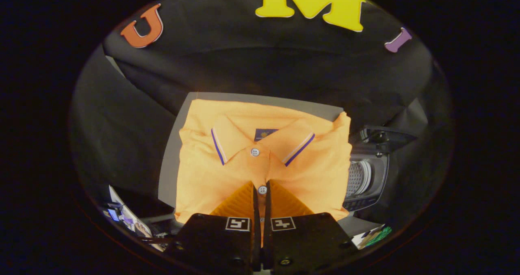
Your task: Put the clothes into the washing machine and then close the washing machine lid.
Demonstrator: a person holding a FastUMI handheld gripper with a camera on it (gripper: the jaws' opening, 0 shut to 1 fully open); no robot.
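A folded orange polo shirt, with a blue-striped collar and white buttons, lies spread over a grey board. My gripper is shut on the shirt's button placket, with a thin strip of fabric pinched between the fingers just below the lower button. Right of the shirt stands a small washing machine, its lid raised and its perforated drum showing. The shirt's right edge overlaps the machine's left side. I cannot tell whether the shirt is lifted off the board.
Black cloth walls surround the board at the back and on both sides. Loose papers and small items lie at the lower left of the board. A green and white object sits at the lower right, below the machine.
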